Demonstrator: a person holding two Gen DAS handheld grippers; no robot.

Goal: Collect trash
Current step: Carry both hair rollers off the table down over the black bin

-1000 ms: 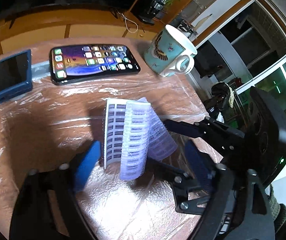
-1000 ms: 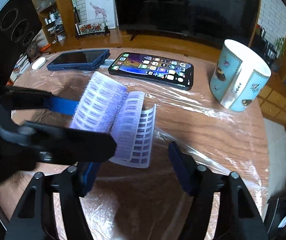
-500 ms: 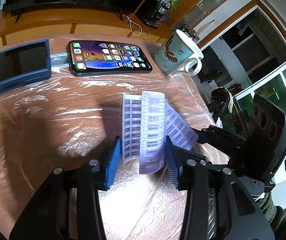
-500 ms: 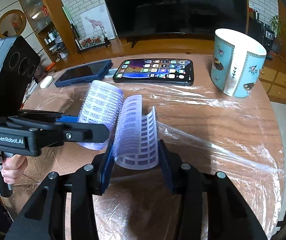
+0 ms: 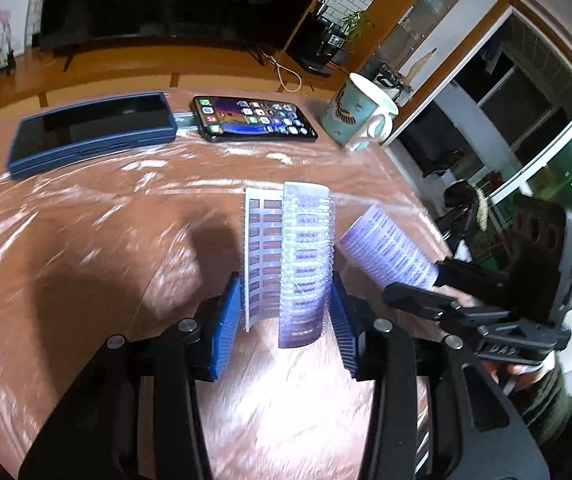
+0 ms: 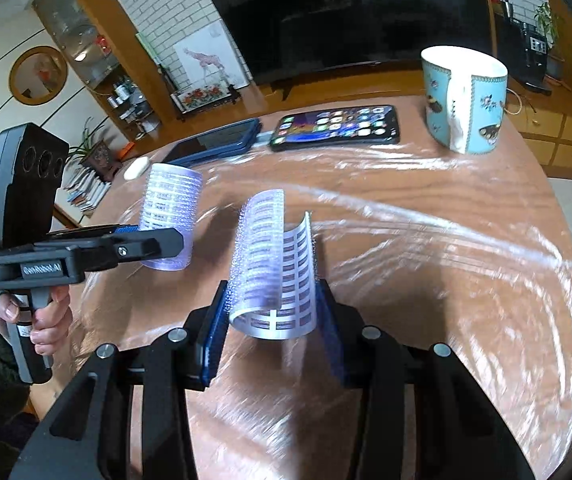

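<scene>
My left gripper [image 5: 286,316] is shut on a pale purple, split-open hair roller piece [image 5: 290,264] that stands up between its blue pads [image 5: 226,320]. My right gripper [image 6: 272,328] is shut on a second curled roller piece [image 6: 270,264]. In the left wrist view the right gripper [image 5: 418,280] sits off to the right with its roller piece [image 5: 386,252]. The right wrist view has the left gripper [image 6: 154,236] at the left, held by a hand [image 6: 46,320], with its roller piece [image 6: 170,216]. Both pieces hang just above the film-covered wooden table [image 5: 86,260].
At the far side of the table lie a dark phone in a blue case [image 5: 90,132] and a lit phone [image 5: 254,120], with a turquoise mug [image 5: 358,116] to their right. The table's round edge [image 6: 566,240] falls away on the right. A television stands behind.
Both grippers closed on the roller pieces, which stood together a second ago. The pieces have been drawn apart sideways and lifted a little, and both cameras have pulled back.
</scene>
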